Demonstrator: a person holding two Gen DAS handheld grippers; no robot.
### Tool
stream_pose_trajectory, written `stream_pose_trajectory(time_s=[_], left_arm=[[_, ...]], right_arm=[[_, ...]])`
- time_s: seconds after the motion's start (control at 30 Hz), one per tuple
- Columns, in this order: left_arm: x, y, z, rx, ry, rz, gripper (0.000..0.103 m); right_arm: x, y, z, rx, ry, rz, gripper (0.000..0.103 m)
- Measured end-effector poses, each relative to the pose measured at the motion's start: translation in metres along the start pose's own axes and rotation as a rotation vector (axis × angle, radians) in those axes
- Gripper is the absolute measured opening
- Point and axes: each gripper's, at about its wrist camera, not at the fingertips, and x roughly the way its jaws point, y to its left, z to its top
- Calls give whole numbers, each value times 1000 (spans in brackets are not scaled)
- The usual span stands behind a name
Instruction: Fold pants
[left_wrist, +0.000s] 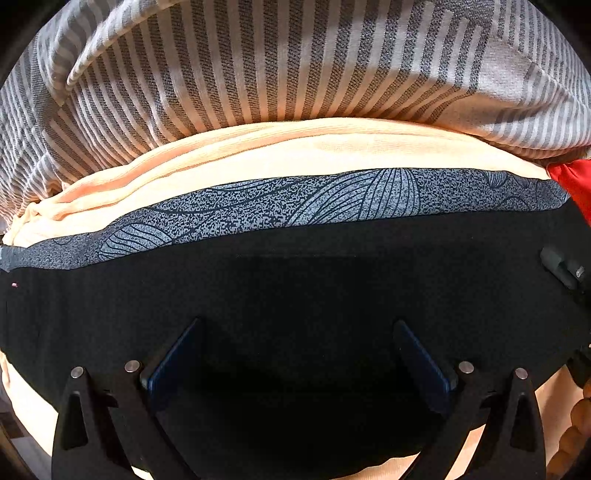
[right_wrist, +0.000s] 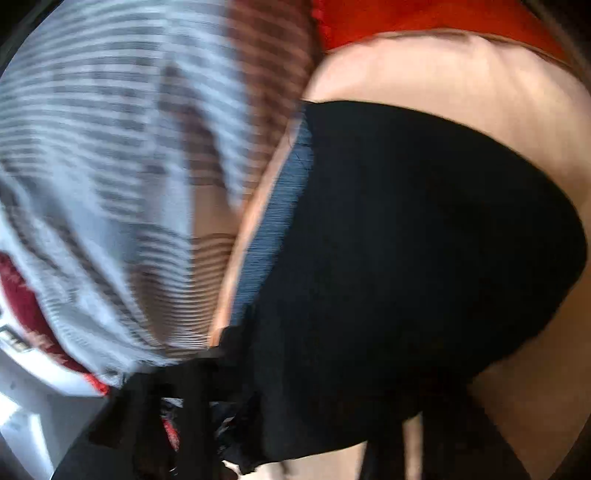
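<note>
The black pants lie flat on a peach cloth, their grey patterned waistband along the far edge, beside a grey striped blanket. The left wrist view is sharp: the left gripper hangs over the black fabric, jaws spread wide, gripping nothing. The right wrist view is blurred; the right gripper sits at the pants' near edge, and I cannot tell whether it grips them. It alone shows red fabric at the far side.

Black pants (patterned grey waistband) — flat on peach cloth.
</note>
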Motion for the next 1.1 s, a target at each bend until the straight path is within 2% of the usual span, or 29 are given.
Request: stream_pose_trajectory(time_s=[0.07, 0.2, 0.27, 0.4, 0.47, 0.57, 0.67, 0.8, 0.9, 0.97, 1.1], left_arm=[[0, 1, 1, 0, 3, -2, 103], [-8, -1, 5, 1, 3, 0, 103], [-12, -6, 6, 14, -11, -15, 103], [-5, -13, 7, 37, -14, 1, 103], [3, -11, 6, 31, -14, -18, 103], [2, -16, 5, 92, -56, -8, 103], [0, -4, 13, 82, -11, -62, 103], [-22, 59, 14, -44, -28, -106, 103], [-37, 109, 10, -84, -53, -79, 103], [-43, 151, 5, -112, -45, -56, 103], [-45, 206, -3, -135, -35, -4, 103]], right_arm=[[-5, -8, -2, 60, -4, 34, 15], [-18, 8, -8, -2, -18, 25, 14], [-24, 25, -10, -59, -23, 25, 14], [-31, 59, -19, -161, -17, 12, 14], [-32, 82, -28, -242, -11, -19, 14], [-27, 114, -47, -361, -4, -64, 14], [-17, 145, -66, -453, -1, -101, 14], [-4, 188, -94, -572, -13, -164, 14], [15, 215, -123, -672, -25, -238, 14], [36, 232, -150, -753, -33, -301, 14], [84, 250, -202, -887, -48, -430, 14]])
